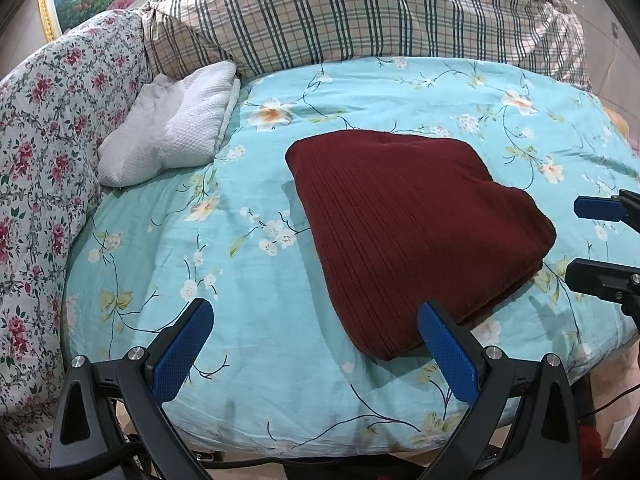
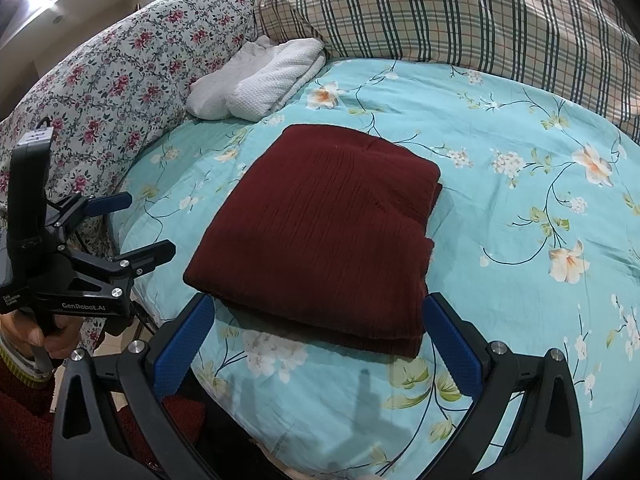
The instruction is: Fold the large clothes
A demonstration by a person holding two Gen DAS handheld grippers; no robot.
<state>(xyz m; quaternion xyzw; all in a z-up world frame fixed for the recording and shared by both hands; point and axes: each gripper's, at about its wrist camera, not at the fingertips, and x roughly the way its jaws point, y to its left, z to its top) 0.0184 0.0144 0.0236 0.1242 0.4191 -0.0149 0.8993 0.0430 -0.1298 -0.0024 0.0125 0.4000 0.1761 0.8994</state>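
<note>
I hold both claws spread and empty, left claw [image 1: 316,320] and right claw [image 2: 320,320], the folded maroon sweater [image 2: 320,232] just ahead on the floral bed [image 2: 520,220].

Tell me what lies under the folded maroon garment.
The maroon garment rests folded on the turquoise floral bedspread, which shows all around it. The patch directly beneath is covered and cannot be seen.

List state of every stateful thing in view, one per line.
maroon sweater: folded into a flat stack, lying on the bedspread, ungripped
left gripper: open, fingers empty
right gripper: open, empty, at the sweater's near edge
white towel: loosely folded, against the floral quilt
plaid quilt: bunched at the far side
</note>
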